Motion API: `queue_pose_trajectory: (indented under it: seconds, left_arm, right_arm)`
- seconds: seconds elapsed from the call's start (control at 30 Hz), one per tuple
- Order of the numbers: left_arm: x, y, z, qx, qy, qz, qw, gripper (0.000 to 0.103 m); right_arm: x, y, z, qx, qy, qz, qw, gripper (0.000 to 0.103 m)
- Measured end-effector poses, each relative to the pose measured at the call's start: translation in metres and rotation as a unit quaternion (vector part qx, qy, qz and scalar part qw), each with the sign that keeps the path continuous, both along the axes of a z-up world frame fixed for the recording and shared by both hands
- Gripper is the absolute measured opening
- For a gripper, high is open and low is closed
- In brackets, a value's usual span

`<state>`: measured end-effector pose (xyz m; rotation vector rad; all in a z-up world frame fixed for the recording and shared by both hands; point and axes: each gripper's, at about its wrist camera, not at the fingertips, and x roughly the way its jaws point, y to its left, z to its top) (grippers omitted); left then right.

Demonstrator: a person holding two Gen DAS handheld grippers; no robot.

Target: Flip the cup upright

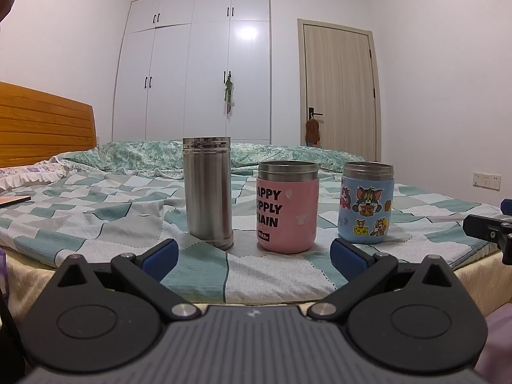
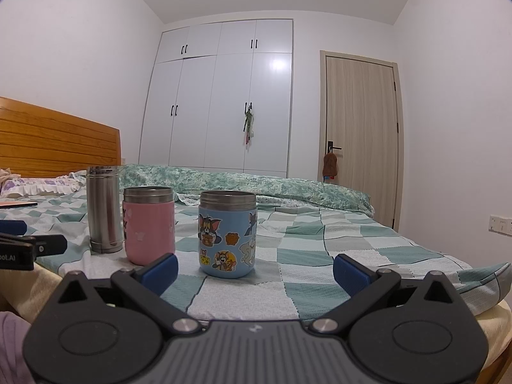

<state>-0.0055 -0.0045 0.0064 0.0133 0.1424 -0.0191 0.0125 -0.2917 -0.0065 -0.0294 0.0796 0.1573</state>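
Steel cup [image 1: 208,192], pink cup [image 1: 287,206] and blue cup [image 1: 366,203] stand upright on the bed [image 1: 96,211]; left tongs [image 1: 254,257] and right tongs [image 2: 255,270] gape empty, so flipping looks done.

Pink cup [image 2: 149,226] hides steel cup's [image 2: 103,210] right side.

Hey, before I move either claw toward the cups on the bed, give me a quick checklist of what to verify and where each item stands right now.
1. Left claw open and empty: ok, jaws spread wide, nothing between them.
2. Right claw open and empty: ok, same.
3. Cups in sight: ok, steel cup, pink cup and blue cartoon cup stand in a row on the checked bedspread.
4. Any cup needing a flip: cannot tell for sure; all three seem to stand with threaded steel rims on top.
5. Room between cups: ok in the left view, gaps show between all three.
6. Firm footing: not ok, the bedspread is wrinkled.
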Motion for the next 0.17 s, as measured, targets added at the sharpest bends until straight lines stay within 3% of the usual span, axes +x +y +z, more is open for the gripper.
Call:
queue_pose_trajectory:
  seconds: [0.17]
  left_arm:
    - [-0.0008, 0.0004, -0.0007, 0.0, -0.002, 0.001, 1.0, 0.103]
  right_arm:
    - [-0.0001, 0.0001, 0.0, 0.0, 0.0, 0.0, 1.0, 0.103]
